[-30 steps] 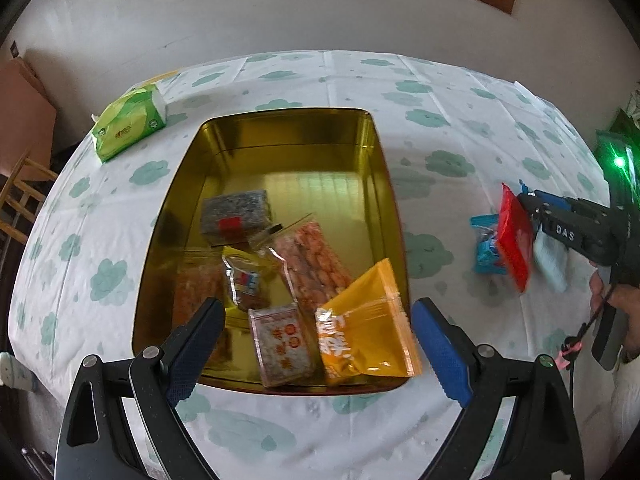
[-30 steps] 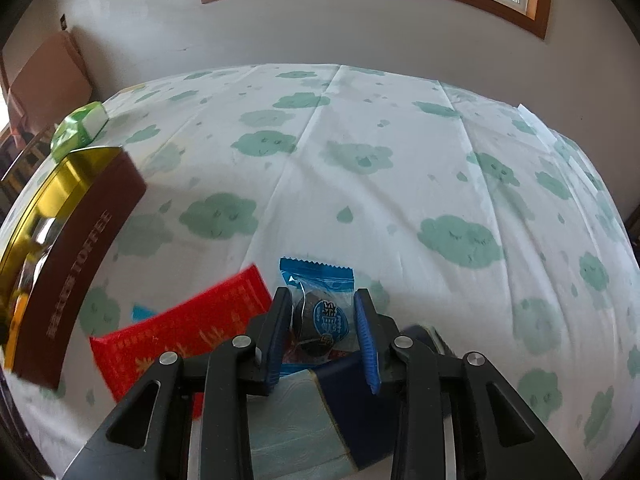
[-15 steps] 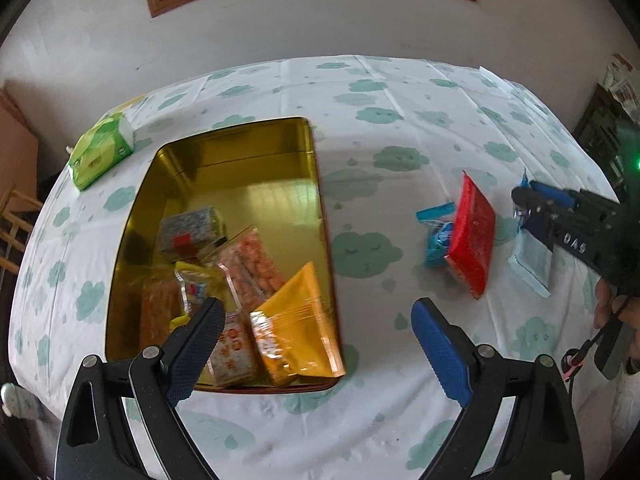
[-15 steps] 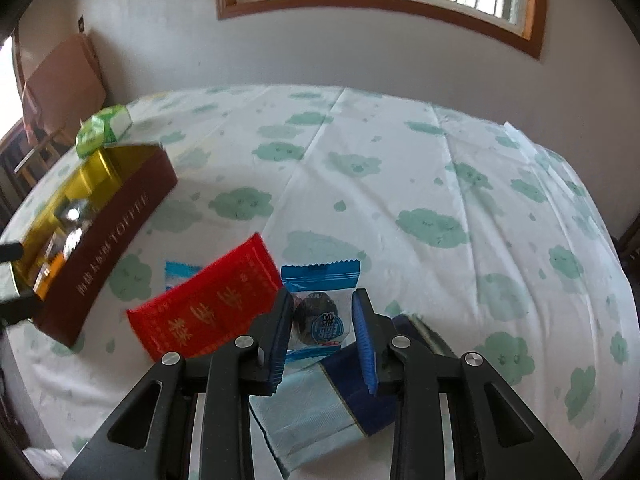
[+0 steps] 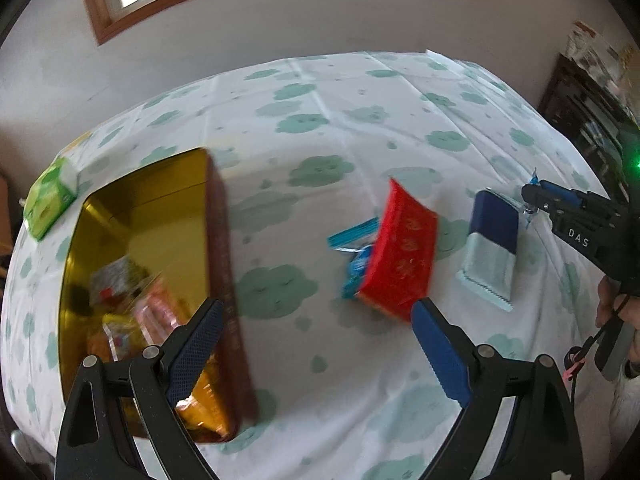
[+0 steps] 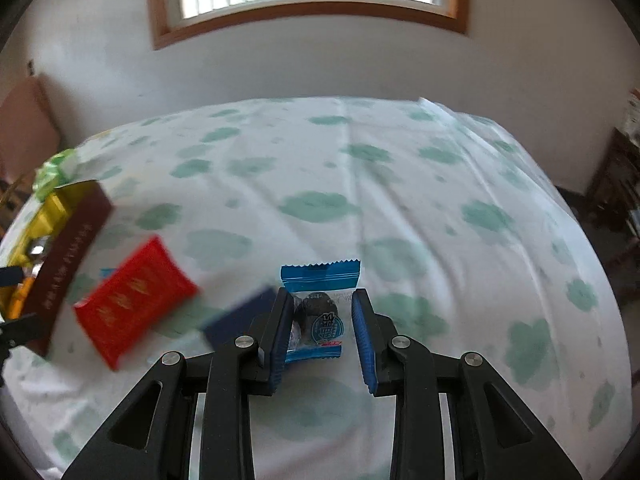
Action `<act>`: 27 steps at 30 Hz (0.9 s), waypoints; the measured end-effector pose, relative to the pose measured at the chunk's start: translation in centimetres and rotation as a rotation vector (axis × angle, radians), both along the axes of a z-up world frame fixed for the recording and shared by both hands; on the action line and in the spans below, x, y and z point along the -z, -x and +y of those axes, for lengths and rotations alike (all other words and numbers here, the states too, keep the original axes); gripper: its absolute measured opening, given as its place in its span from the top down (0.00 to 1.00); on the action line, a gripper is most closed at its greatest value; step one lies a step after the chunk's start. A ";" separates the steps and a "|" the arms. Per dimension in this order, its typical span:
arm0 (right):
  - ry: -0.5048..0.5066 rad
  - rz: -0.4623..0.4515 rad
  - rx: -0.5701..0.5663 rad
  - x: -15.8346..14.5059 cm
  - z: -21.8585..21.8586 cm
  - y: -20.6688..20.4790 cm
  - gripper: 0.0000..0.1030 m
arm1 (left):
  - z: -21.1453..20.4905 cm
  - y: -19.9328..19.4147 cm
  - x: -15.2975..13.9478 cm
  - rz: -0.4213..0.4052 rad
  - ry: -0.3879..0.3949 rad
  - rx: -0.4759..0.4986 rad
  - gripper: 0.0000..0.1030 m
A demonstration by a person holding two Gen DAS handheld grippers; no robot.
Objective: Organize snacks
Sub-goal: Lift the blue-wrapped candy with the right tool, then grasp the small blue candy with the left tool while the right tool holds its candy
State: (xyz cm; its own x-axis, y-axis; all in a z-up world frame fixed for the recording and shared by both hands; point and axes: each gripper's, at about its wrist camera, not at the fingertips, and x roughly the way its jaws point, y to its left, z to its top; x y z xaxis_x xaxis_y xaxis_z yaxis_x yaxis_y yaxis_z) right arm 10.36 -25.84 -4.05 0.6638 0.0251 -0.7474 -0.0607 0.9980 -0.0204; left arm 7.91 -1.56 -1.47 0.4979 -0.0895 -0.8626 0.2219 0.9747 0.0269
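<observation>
My right gripper (image 6: 322, 332) is shut on a small blue-and-clear snack packet (image 6: 318, 312) and holds it above the table; it also shows in the left wrist view (image 5: 530, 200) at the right. My left gripper (image 5: 316, 340) is open and empty, above the cloth between the gold tin (image 5: 140, 208) and a red snack packet (image 5: 400, 256). The tin holds several snacks, among them an orange bag (image 5: 204, 408). A blue packet (image 5: 354, 256) lies partly under the red one. A navy and pale blue packet (image 5: 490, 244) lies right of it.
A green tissue pack (image 5: 50, 198) sits at the table's far left edge. The tin's brown outer wall (image 6: 68, 264) faces the right gripper. The table has a white cloth with green clouds (image 6: 400, 200). A dark cabinet (image 5: 588, 120) stands at the right.
My right gripper has lifted the blue-and-clear packet up off the table. My left gripper has swung right, from over the tin toward the red packet.
</observation>
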 end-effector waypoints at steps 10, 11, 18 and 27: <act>0.058 -0.019 0.082 1.6 -2.7 -0.1 0.70 | -3.2 -1.8 2.1 0.051 0.043 0.057 0.14; 0.054 -0.021 0.087 1.8 -2.8 -0.2 0.70 | -3.3 -1.9 2.3 0.061 0.048 0.056 0.15; 0.031 -0.012 0.086 2.4 -2.7 -0.6 0.70 | -4.9 -1.5 3.3 0.122 0.099 0.086 0.19; -0.006 0.010 0.077 2.9 -3.0 -0.9 0.69 | -5.6 -2.2 3.1 0.118 0.097 0.078 0.23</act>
